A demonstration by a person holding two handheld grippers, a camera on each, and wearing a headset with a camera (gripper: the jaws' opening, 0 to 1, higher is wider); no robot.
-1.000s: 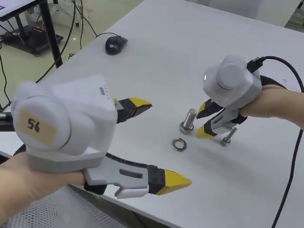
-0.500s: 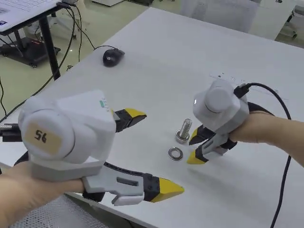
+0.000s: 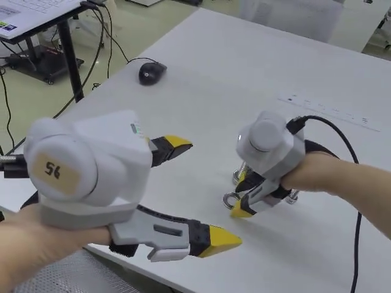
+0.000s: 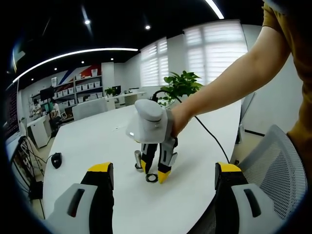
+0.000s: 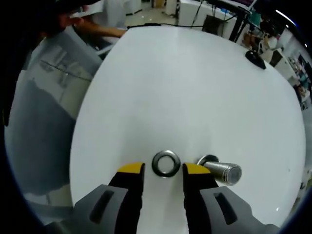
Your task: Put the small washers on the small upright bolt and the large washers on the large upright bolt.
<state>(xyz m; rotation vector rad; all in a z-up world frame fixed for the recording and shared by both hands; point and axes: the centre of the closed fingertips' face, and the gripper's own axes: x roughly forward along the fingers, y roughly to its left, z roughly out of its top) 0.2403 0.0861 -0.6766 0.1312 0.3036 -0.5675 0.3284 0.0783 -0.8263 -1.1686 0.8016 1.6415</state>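
Right gripper (image 3: pixel 240 194) lowered to washer (image 5: pixel 156 165), white table (image 3: pixel 244 79), mouse (image 3: pixel 151 72), bright office

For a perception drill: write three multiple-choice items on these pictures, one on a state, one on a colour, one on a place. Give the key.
1. The left tool is: A shut on a nut; B open and empty; C shut and empty.
2. Its jaw tips are: A red; B yellow; C blue.
3. The washer lies: A between the right tool's open jaws; B inside the left tool's jaws; C on a chair.

Key: B, a wide bare gap between its jaws; B, both tips show yellow; A, it lies flat on the table between the tips.
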